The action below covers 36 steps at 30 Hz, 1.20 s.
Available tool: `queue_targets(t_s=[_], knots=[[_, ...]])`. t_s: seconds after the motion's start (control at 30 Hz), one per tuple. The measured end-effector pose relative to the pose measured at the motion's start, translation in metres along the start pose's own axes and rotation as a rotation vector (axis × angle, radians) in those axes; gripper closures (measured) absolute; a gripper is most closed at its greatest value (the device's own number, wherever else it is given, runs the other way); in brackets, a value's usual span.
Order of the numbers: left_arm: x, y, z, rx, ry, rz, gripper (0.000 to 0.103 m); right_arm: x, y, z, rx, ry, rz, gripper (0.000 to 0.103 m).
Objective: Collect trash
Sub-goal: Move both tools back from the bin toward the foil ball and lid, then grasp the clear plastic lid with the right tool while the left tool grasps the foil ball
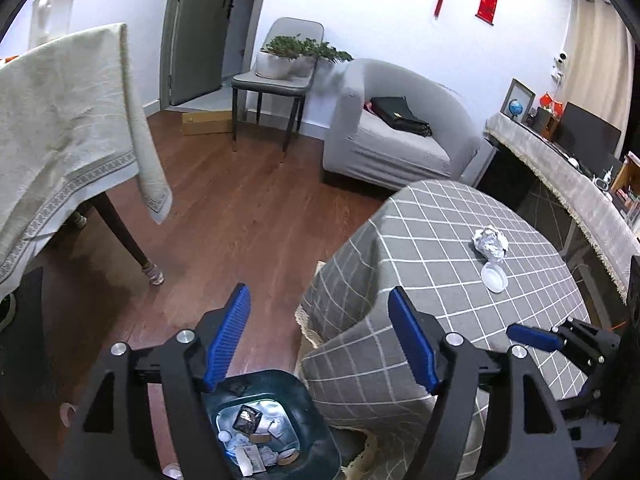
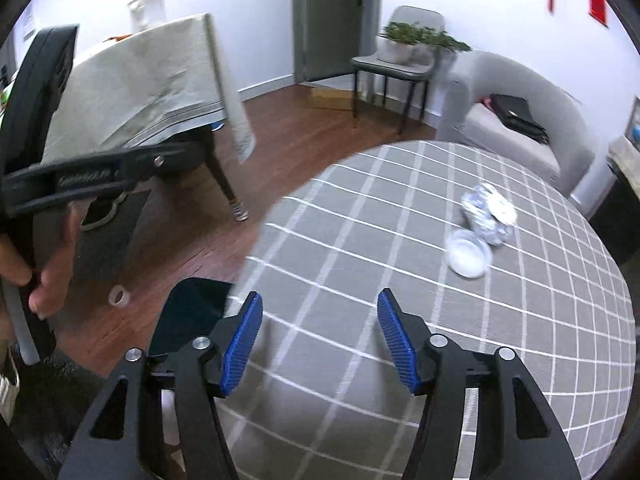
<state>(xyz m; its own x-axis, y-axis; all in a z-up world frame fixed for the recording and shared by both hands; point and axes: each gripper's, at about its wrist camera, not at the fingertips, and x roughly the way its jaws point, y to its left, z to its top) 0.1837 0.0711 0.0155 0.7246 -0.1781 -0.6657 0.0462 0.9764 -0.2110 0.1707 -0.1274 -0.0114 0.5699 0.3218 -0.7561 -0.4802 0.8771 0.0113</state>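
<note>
My left gripper (image 1: pixel 320 300) hangs open and empty over a dark green trash bin (image 1: pixel 308 408) on the floor, which holds several scraps of paper and wrappers. On the round table with the grey checked cloth (image 1: pixel 440 280) lie a crumpled ball of foil (image 1: pixel 491 242) and a white plastic lid (image 1: pixel 494 279) beside it. My right gripper (image 2: pixel 320 304) is open over the near part of that table (image 2: pixel 360 400), nothing between its blue pads; the foil ball (image 2: pixel 489 216) and the lid (image 2: pixel 468 258) lie ahead to its right. The right gripper's tip (image 1: pixel 532 336) also shows in the left wrist view.
A table under a beige cloth (image 1: pixel 60 140) stands to the left. A grey armchair (image 1: pixel 400 136) with a black bag, a chair with a plant (image 1: pixel 280 76) and a long sideboard (image 1: pixel 560 168) ring the room. A tape roll (image 2: pixel 119 296) lies on the wooden floor. A hand (image 2: pixel 52 276) holds the left gripper's handle.
</note>
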Motion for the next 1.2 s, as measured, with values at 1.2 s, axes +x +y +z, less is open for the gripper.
queue_targets(t_s=[1.2], knots=[[0.03, -0.089, -0.02, 0.125, 0.014, -0.096, 0.021, 0.023, -0.1, 0.008, 0.182, 0.027, -0.153, 0.063]])
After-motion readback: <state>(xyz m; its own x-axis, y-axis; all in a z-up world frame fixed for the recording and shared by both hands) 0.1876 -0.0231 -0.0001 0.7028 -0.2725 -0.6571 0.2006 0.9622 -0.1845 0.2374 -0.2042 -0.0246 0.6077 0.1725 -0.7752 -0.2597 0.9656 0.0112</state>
